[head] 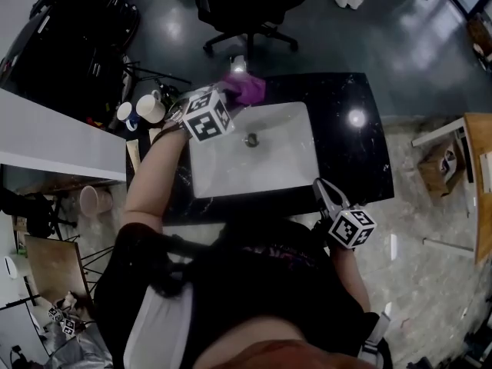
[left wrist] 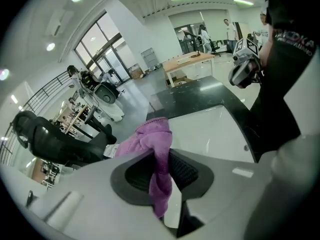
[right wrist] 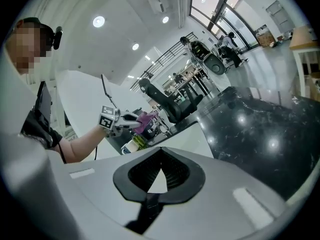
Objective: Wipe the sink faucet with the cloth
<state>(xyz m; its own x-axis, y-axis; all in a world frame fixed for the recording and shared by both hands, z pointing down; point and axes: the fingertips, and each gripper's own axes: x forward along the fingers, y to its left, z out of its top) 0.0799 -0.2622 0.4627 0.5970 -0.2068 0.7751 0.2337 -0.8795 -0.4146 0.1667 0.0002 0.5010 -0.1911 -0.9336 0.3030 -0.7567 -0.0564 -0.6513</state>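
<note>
My left gripper (head: 231,92) is shut on a purple cloth (head: 246,89) at the back rim of the white sink (head: 284,167). The cloth sits right against the base of the chrome faucet (head: 239,64); I cannot tell if they touch. In the left gripper view the cloth (left wrist: 159,154) hangs bunched between the pads (left wrist: 184,170), above the basin (left wrist: 215,129). My right gripper (head: 319,184) rests shut and empty at the sink's near right corner, over the black counter (head: 350,152). In the right gripper view its jaws (right wrist: 160,173) meet, and the left gripper (right wrist: 120,120) with the cloth (right wrist: 145,119) shows beyond.
Two cups (head: 148,108) stand left of the sink on the counter's end. An office chair (head: 246,10) stands behind the counter. A wooden table (head: 480,183) and a box (head: 442,164) are at the right. A bin (head: 94,200) sits on the floor at the left.
</note>
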